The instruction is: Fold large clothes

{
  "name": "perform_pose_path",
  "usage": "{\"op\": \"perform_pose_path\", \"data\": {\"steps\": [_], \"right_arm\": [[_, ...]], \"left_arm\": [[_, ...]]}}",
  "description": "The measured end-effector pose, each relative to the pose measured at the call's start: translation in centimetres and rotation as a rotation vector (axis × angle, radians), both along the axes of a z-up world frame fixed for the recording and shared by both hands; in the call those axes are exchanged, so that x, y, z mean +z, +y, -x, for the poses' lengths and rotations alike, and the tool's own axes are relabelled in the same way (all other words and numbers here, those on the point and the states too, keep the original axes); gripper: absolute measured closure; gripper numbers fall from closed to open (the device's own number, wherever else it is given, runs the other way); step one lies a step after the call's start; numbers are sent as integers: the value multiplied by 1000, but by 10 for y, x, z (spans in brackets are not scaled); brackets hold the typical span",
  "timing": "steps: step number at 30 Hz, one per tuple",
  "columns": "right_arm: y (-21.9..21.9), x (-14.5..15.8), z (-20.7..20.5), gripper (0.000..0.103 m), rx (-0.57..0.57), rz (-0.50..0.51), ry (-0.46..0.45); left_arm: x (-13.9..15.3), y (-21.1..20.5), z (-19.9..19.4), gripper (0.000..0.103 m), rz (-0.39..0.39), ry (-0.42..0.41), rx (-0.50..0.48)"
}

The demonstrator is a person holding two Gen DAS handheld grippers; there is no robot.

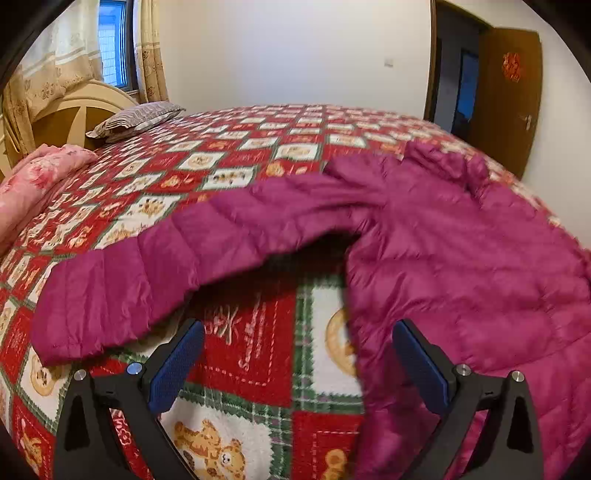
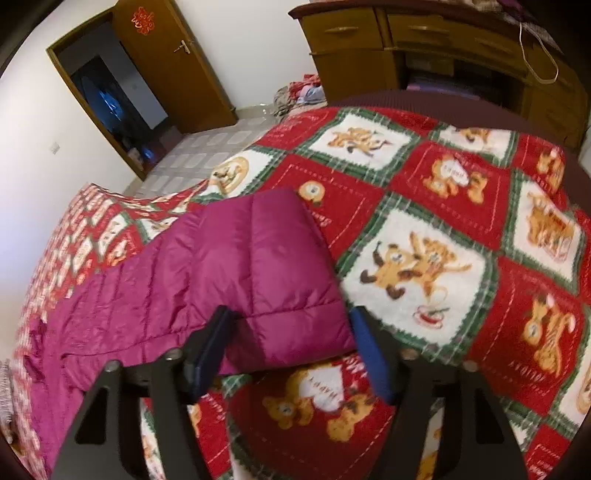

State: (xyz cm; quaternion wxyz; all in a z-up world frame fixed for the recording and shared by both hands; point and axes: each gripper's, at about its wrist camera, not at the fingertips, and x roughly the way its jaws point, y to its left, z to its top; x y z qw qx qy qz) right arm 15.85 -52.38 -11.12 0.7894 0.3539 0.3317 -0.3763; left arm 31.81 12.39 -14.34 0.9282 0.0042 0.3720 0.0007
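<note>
Where the bed [image 1: 258, 354] carries a magenta jacket [image 1: 461, 236]: left tool [image 1: 297, 363] spread, empty, beside its sleeve [image 1: 147, 269]; right tool [image 2: 286, 354] unclenched around its hem corner [image 2: 295, 325].

We are in a home bedroom. A wide bed [image 1: 258, 155] fills the room, spread with a red, green and white bear-print quilt [image 2: 424, 229], a striped pillow [image 1: 136, 120] and a pink folded blanket [image 1: 33, 177] near its curved wooden headboard [image 1: 74, 110]. We see patterned curtains [image 1: 55, 66] by a window [image 1: 112, 40], a wooden door [image 2: 173, 62] with a red paper ornament [image 2: 142, 20], a wooden dresser [image 2: 443, 51] with drawers, and a tiled floor [image 2: 207, 155].
</note>
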Motion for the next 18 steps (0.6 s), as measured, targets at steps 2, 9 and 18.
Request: {"op": "perform_pose_path", "data": {"steps": [2, 9, 18], "right_arm": [[-3, -1, -1, 56, 8, 4, 1], [4, 9, -6, 84, 63, 51, 8], [48, 79, -23, 87, 212, 220, -83]], "left_arm": [[-9, 1, -1, 1, 7, 18, 16], [-17, 7, 0, 1, 49, 22, 24], [-17, 9, 0, 1, 69, 25, 29]]}}
